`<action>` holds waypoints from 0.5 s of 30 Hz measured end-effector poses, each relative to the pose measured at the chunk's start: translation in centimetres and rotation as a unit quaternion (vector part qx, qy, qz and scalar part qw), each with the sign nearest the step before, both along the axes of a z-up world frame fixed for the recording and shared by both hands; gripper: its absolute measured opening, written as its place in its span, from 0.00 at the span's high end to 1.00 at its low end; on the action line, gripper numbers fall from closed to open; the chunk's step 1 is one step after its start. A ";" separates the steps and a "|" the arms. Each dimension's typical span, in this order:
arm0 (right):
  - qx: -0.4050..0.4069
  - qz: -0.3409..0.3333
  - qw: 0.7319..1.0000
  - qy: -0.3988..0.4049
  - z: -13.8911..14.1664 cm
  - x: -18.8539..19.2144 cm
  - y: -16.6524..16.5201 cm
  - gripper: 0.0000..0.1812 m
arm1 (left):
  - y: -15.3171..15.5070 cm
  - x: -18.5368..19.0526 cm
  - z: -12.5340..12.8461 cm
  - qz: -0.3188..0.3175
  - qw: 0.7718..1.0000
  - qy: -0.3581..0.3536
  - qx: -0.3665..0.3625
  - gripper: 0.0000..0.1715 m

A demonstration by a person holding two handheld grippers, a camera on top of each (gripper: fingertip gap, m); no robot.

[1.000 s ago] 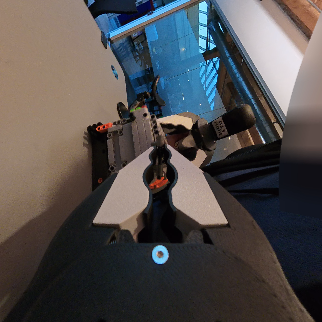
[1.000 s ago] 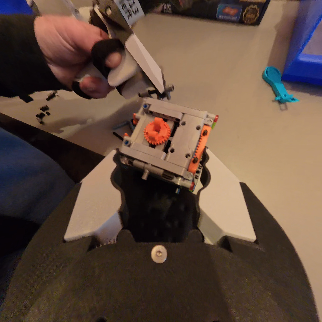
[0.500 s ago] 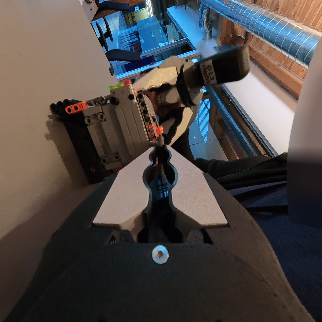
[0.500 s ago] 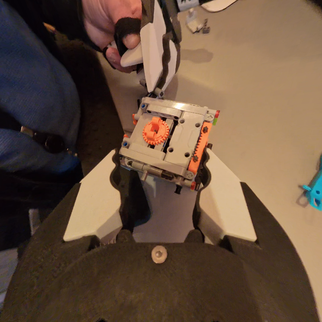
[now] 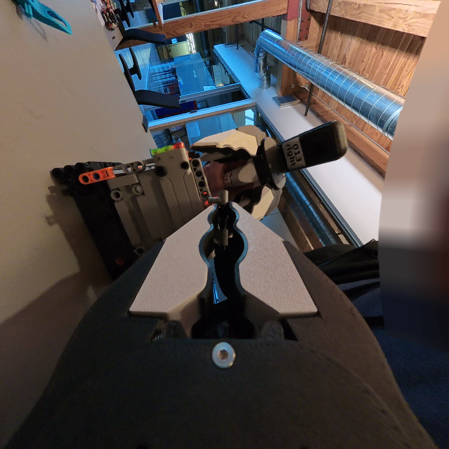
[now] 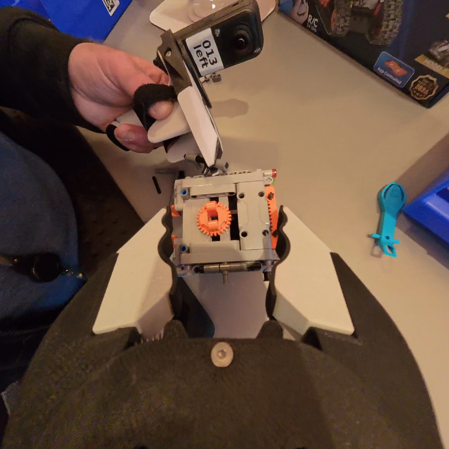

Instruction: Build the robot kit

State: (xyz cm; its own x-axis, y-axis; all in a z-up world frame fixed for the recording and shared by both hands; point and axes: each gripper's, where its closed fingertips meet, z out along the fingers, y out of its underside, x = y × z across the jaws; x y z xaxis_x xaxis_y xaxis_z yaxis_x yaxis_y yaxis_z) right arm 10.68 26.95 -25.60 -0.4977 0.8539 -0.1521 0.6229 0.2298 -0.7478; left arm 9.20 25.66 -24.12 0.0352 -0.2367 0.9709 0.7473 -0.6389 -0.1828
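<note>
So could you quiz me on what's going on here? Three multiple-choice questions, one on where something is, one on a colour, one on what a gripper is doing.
1. Where does the teal tool lie?
A. on the table, right of the block
B. on top of the block
C. in the left gripper

2. What colour is the round gear on the block's face?
A. blue
B. orange
C. green

3. What is the right gripper doing?
A. hanging open over nothing
B. lying flat on the table
C. clamped on the grey block

Answers:
1. A: it rests on the table, apart from the block, near a blue bin.
2. B: the toothed wheel is orange against grey panels.
3. C: its two fingers press the block's sides, while the left gripper pinches a small grey pin at the block's far edge.
</note>
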 end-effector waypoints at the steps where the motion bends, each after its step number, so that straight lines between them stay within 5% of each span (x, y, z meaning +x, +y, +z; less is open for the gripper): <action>1: -0.006 0.002 1.000 0.001 -0.1 0.1 -0.1 0.52 | 0.0 -0.1 -0.1 0.000 1.000 0.000 0.000 0.98; 9: 0.003 -0.007 1.000 0.029 1.2 -0.6 0.0 0.57 | -0.3 -0.4 -0.6 -0.004 1.000 0.029 -0.002 0.98; 15: -0.090 0.024 0.994 0.060 4.4 -2.0 -2.4 0.78 | -1.3 0.0 3.4 -0.044 0.994 0.000 0.098 0.98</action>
State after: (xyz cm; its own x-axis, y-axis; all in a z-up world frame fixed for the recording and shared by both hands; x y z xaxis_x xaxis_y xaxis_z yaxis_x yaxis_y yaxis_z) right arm 8.72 24.60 -21.20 -0.5614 0.7926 -0.2379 0.5188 0.1131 -0.8473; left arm 9.17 24.34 -20.68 0.0056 -0.4228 0.9062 0.6896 -0.6546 -0.3097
